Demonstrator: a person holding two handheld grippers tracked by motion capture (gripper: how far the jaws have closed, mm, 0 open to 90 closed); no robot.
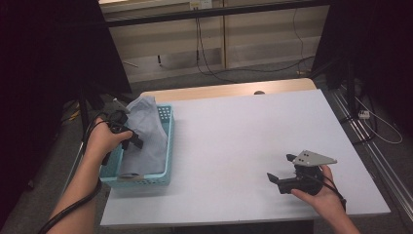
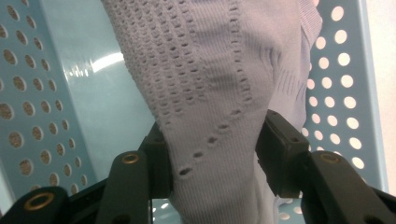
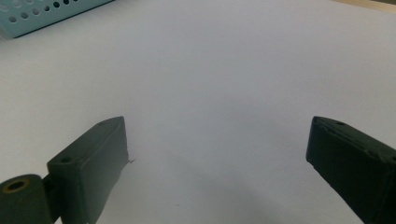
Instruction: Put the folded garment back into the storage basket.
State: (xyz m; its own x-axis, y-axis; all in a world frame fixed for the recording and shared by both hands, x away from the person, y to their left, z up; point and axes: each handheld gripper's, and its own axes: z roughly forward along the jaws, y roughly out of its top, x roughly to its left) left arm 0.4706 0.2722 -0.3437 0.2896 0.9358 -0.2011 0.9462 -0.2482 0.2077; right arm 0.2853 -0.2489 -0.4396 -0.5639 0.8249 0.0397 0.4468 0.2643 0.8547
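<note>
At the left of the high view, the left gripper (image 1: 127, 138) clamps a pale lilac knit garment (image 1: 145, 136) lying in the light-blue perforated basket (image 1: 168, 148). At lower right, the right gripper (image 1: 282, 171) hangs wide open, empty, above the white table (image 1: 243, 136).

Cloth (image 1: 146, 136) in basket (image 1: 168, 146) — basket on table's (image 1: 253, 141) left edge

You are working in what looks like a lab or recording studio: a plain white-topped wooden table (image 1: 253, 136) stands on grey carpet between black curtains (image 1: 44, 58), with black tripod legs (image 1: 348, 92), loose black cables (image 1: 204, 58) and a white power strip (image 1: 364, 114) on the floor.
</note>
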